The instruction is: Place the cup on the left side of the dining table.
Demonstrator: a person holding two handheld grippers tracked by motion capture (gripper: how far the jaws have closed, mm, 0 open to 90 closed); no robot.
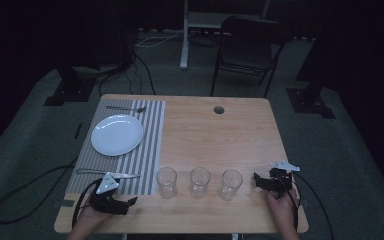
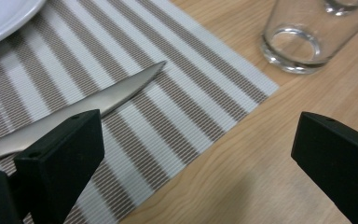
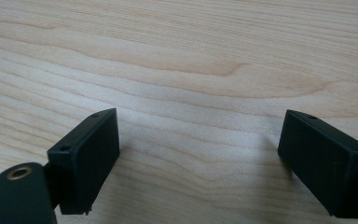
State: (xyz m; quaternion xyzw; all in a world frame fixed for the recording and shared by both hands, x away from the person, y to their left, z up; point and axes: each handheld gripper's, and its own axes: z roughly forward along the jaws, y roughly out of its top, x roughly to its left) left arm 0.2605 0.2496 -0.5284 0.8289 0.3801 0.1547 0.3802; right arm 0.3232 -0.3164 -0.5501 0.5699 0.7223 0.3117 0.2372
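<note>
Left gripper (image 1: 125, 204) at near-left desk (image 1: 215, 135) edge, jaws wide apart, empty, knife (image 2: 98, 100) just beside. Right gripper (image 1: 258, 181) near rightmost glass (image 1: 230, 184), jaws likewise spread.

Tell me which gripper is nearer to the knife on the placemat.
Left. The left gripper sits just below the knife, jaws open beside its blade. The right gripper is far off, beyond the three glasses.

A silver knife (image 1: 108, 174) lies flat along the near edge of the striped mat (image 1: 150, 150), tip pointing right toward three empty clear glasses (image 1: 199, 182) standing upright in a row on the counter (image 1: 220, 140).
</note>
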